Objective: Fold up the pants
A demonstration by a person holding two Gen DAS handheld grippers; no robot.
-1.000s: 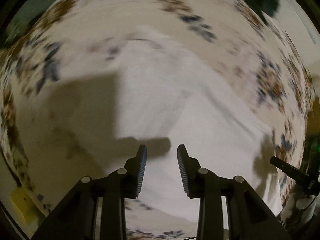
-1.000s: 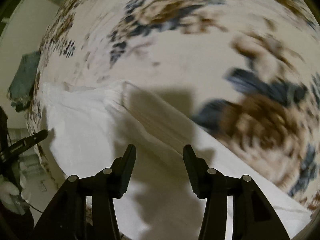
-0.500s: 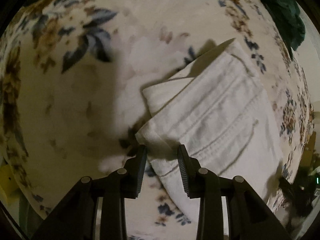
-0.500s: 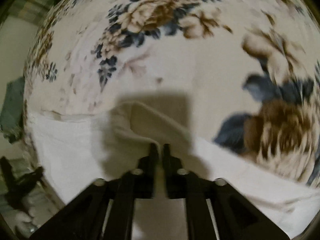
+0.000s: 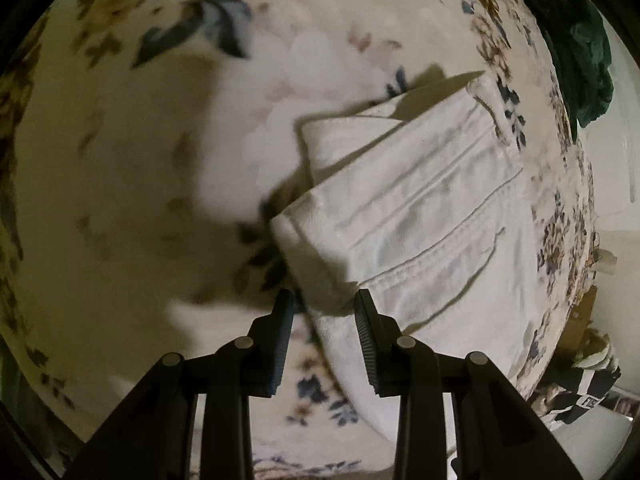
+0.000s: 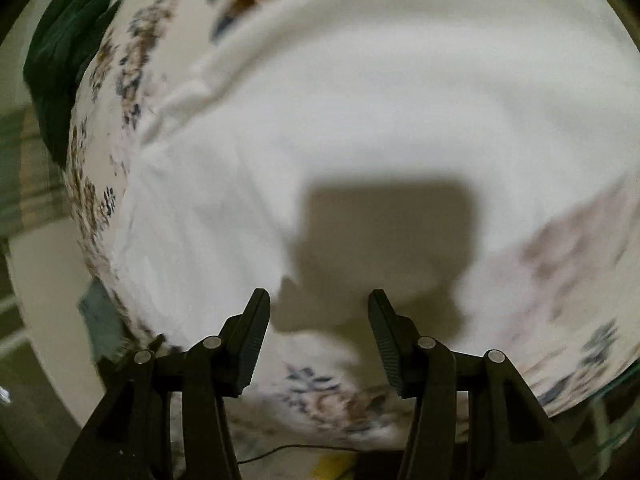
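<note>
The white pants [image 5: 420, 216] lie folded in layers on a floral bedspread [image 5: 120, 184], with seams and a thick folded corner showing. My left gripper [image 5: 324, 300] is open, its fingertips on either side of the near folded corner, without closing on it. In the right wrist view the pants [image 6: 360, 112] fill most of the frame as blurred white cloth. My right gripper [image 6: 318, 300] is open and empty just above the cloth's near edge, casting a shadow on it.
A dark green garment [image 5: 576, 48] lies at the far edge of the bed; it also shows in the right wrist view [image 6: 68, 40]. The bed edge and floor [image 6: 36, 272] show at the left. Clutter [image 5: 588, 384] sits beyond the bed at lower right.
My right gripper was shut on the pants' fold half a second ago; it has let go, opened and swung over the cloth. My left gripper stays open at the folded corner, slightly closer.
</note>
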